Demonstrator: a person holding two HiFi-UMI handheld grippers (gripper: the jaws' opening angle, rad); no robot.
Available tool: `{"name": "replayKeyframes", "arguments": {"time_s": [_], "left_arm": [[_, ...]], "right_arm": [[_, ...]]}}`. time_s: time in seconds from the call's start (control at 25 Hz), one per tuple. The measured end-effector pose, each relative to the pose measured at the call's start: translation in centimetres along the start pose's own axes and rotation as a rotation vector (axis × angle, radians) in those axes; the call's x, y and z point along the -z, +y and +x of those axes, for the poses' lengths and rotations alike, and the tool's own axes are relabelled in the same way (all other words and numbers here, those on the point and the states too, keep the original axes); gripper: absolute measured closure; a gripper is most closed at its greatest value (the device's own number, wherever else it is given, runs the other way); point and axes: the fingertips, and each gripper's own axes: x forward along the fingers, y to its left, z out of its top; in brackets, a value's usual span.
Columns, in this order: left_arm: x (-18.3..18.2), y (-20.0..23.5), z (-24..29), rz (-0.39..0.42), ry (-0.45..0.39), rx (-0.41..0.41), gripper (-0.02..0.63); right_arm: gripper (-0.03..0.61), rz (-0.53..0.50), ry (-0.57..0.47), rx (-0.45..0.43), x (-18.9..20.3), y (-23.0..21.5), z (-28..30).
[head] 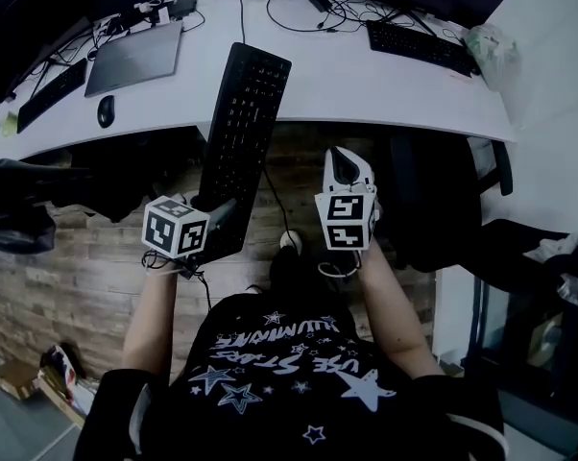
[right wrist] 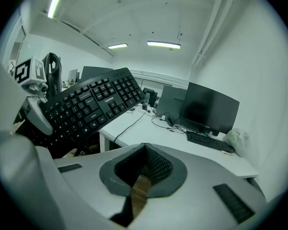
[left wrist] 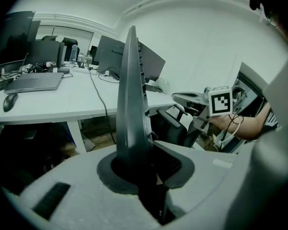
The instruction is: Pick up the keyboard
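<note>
Now: left hand-held gripper [head: 216, 221] low at left, pointing forward and down, clamped on near end of keyboard [head: 243, 128]. Keyboard in air, tilted, far end above counter [head: 366, 84] edge. Right hand-held gripper [head: 343, 161] just beside, jaws together, empty.

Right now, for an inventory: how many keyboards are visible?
3. Held keyboard in the left gripper; right keyboard on the desk's far right; left keyboard beside the laptop. More may be hidden.
</note>
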Motion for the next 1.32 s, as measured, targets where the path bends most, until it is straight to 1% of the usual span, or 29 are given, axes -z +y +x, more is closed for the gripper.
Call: {"name": "replayKeyframes", "arguments": {"time_s": [0.2, 0.36, 0.72, 1.0, 1.32], "left_arm": [[2.3, -0.9, -3.1, -0.001, -0.037, 0.006, 0.528], [4.0, -2.0, -5.0, 0.014, -0.065, 0.011, 0.528], [7.4, -4.3, -7.2, 0.073, -0.101, -0.058, 0.528], [9.5, -5.8, -8.1, 0.090, -0.103, -0.076, 0.528], [10.8, -6.3, -8.6, 0.072, -0.112, -0.071, 0.528]], "right_arm": [[0.571, 0.001, 0.005, 0.014, 0.5, 2.9, -3.6], [0.571, 0.002, 0.007, 0.024, 1.2, 4.9, -6.2], [0.572, 0.004, 0.044, 0.024, 4.2, 8.1, -11.2], [0.572, 0.020, 0.068, 0.008, 5.8, 10.0, -12.9], [0.571, 0.033, 0.076, -0.022, 6.5, 11.5, -13.6]]}}
